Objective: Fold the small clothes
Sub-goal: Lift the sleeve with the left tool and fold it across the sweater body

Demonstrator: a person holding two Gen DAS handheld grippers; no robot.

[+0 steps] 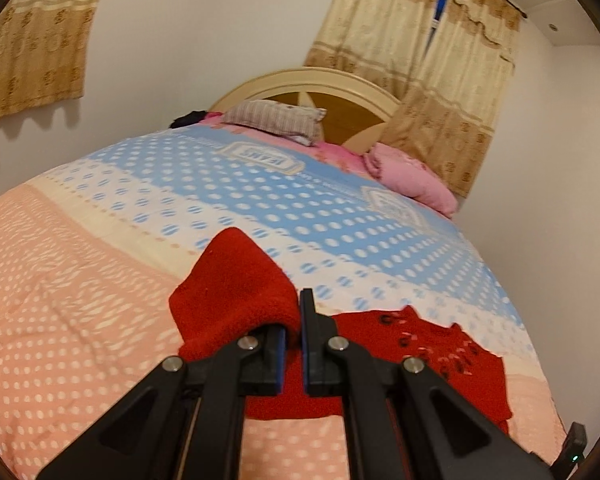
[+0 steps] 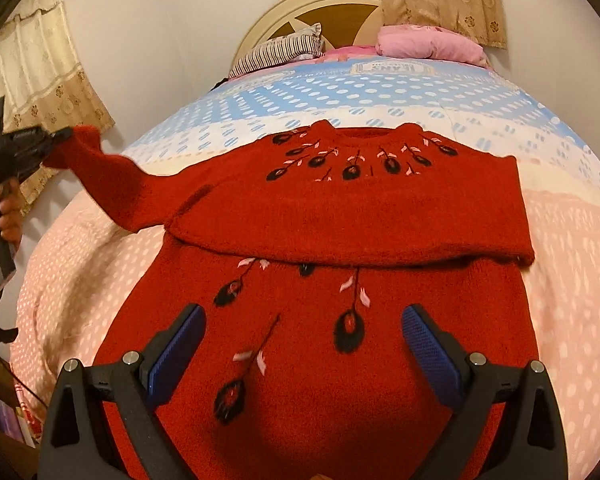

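A small red knitted sweater (image 2: 340, 208) with black and pink flower embroidery lies face up on the bed. One sleeve lies folded across its chest. My left gripper (image 1: 294, 320) is shut on the cuff of the other sleeve (image 1: 236, 292) and holds it lifted off the bed; in the right wrist view the left gripper (image 2: 60, 136) is at the far left with the sleeve (image 2: 112, 180) stretched out to it. My right gripper (image 2: 300, 344) is open and empty, hovering over the sweater's lower body.
The bed (image 2: 572, 280) has a pink and blue dotted cover. A striped pillow (image 2: 280, 52) and a pink pillow (image 2: 432, 46) lie by the wooden headboard (image 2: 340, 4). Curtains (image 1: 432, 72) hang behind. The bed's right edge (image 1: 540, 360) is close to the sweater.
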